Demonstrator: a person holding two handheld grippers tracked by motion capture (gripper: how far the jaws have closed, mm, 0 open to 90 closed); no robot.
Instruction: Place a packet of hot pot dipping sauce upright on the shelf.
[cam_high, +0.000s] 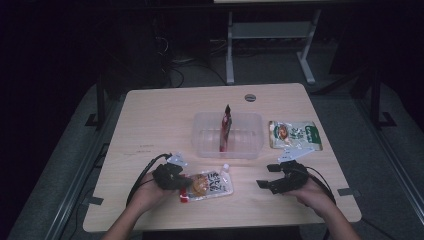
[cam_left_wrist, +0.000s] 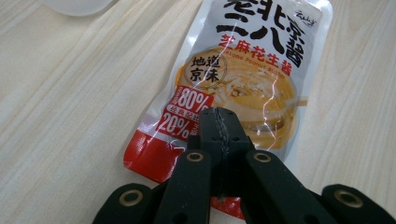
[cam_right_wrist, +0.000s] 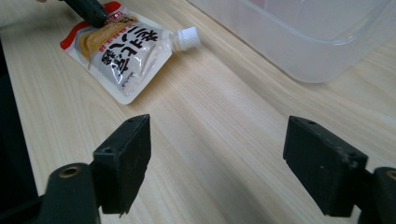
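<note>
Pouch (cam_left_wrist: 243, 79) of sesame-peanut sauce lies flat on table (cam_high: 150, 120), white cap pointing toward clear plastic tub (cam_high: 227, 134). Left gripper (cam_left_wrist: 218, 122) has its jaws pressed together over the pouch's red lower edge. Right gripper (cam_right_wrist: 217, 165) rests low over bare table, jaws wide apart, holding nothing. A green-labelled packet (cam_high: 294, 134) lies right of the tub.

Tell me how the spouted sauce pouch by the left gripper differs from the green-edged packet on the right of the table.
The white-and-orange spouted sauce pouch has a white screw cap and red bottom edge; the green-edged flat packet shows no spout. The pouch lies near the table's front edge, the packet farther back beside the clear plastic tub. The left gripper is shut on the pouch; the packet lies untouched. Both lie flat.
</note>
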